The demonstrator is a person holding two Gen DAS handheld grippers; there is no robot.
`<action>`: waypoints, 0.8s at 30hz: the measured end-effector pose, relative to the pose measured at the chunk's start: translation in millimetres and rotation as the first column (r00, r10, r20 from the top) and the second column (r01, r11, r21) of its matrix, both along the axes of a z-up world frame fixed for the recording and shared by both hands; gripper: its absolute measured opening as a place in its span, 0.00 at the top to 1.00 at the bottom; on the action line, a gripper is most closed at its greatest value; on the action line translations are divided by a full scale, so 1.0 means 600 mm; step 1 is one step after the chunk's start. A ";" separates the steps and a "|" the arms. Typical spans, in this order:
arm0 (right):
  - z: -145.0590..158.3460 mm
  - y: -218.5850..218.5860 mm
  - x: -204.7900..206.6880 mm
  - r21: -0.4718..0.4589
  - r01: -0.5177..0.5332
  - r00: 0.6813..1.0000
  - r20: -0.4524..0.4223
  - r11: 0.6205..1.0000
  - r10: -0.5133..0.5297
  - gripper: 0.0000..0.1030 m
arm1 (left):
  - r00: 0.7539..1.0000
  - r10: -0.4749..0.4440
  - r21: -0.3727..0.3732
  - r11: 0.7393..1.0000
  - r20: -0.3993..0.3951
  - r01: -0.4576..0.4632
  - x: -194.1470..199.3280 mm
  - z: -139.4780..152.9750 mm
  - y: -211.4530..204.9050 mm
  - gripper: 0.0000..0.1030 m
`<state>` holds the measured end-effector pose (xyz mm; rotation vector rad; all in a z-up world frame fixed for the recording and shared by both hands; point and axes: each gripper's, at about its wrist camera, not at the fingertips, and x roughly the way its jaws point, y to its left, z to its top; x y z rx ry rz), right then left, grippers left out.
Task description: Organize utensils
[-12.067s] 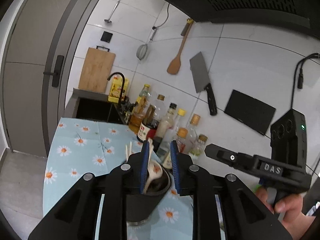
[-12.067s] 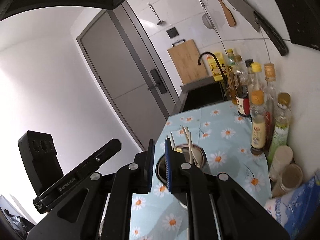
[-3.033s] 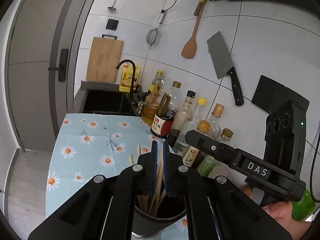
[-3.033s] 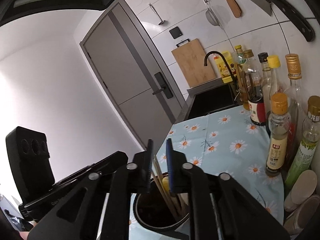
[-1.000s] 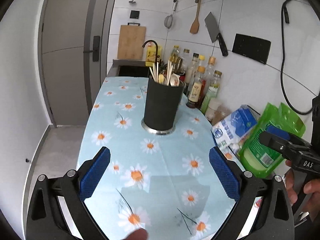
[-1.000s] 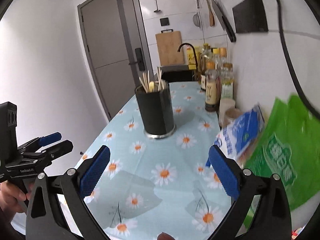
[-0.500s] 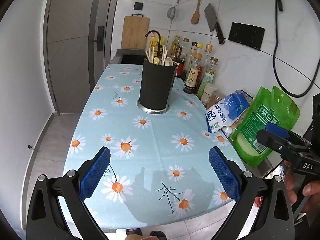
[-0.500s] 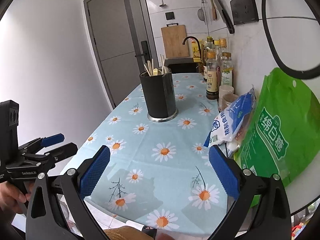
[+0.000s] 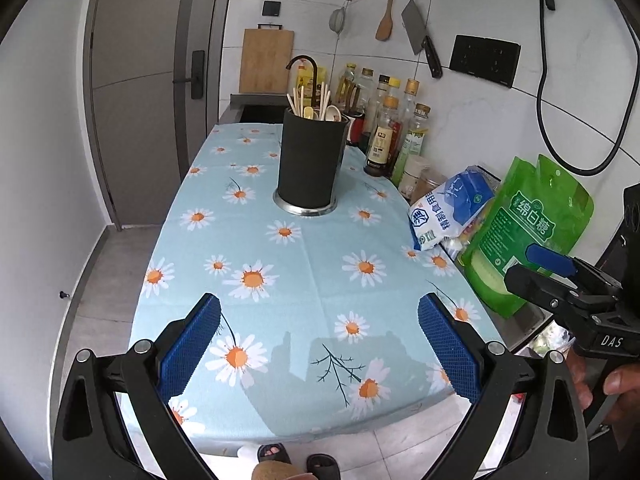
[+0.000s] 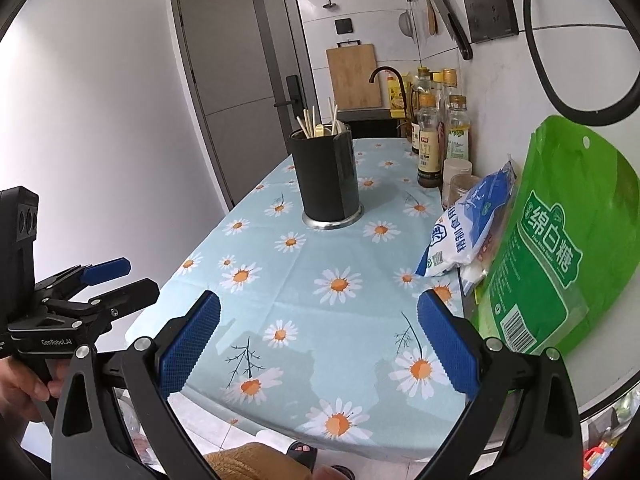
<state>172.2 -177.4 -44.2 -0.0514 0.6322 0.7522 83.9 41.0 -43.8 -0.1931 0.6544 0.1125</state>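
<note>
I have both grippers hanging above the near edge of the counter, and neither one holds anything. My left gripper (image 9: 319, 320) has its blue-padded fingers (image 9: 188, 346) spread wide, with only the daisy tablecloth (image 9: 304, 256) showing between them. My right gripper (image 10: 319, 320) is spread just as wide over the same cloth. From the left wrist camera I see the right gripper at about 3 o'clock, gripped by a hand (image 9: 612, 384) at the frame's edge; from the right wrist camera the left gripper sits at about 9 o'clock, its two fingers apart, with a hand (image 10: 24, 396) on its handle. The black utensil holder (image 9: 311, 160) stands upright on its silver base at about 12 o'clock from both grippers, well apart from them, near the middle of the cloth. Chopsticks (image 9: 298, 98) and a couple of spoons (image 9: 331, 113) stick up out of its top. Behind it at about 1 o'clock a row of sauce bottles (image 9: 384, 136) lines the tiled wall. At about 2 o'clock in the left view a blue and white bag (image 9: 448, 208) leans next to a green bag (image 9: 528, 232) at the wall side of the counter. A cleaver (image 9: 420, 36) and a wooden spatula (image 9: 386, 8) hang on the wall above, and a wooden cutting board (image 9: 266, 60) stands by the sink at the far end.
</note>
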 end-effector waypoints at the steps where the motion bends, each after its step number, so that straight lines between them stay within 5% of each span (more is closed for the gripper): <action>1: 0.001 -0.001 -0.001 0.000 0.002 1.000 0.001 1.000 -0.002 0.05 | 1.000 -0.003 0.000 1.000 -0.002 0.003 0.000 0.000 0.000 0.07; 24: -0.006 -0.002 0.002 -0.023 -0.002 1.000 -0.016 1.000 0.002 0.05 | 0.999 -0.031 -0.013 0.999 -0.011 0.031 0.007 -0.013 -0.008 0.07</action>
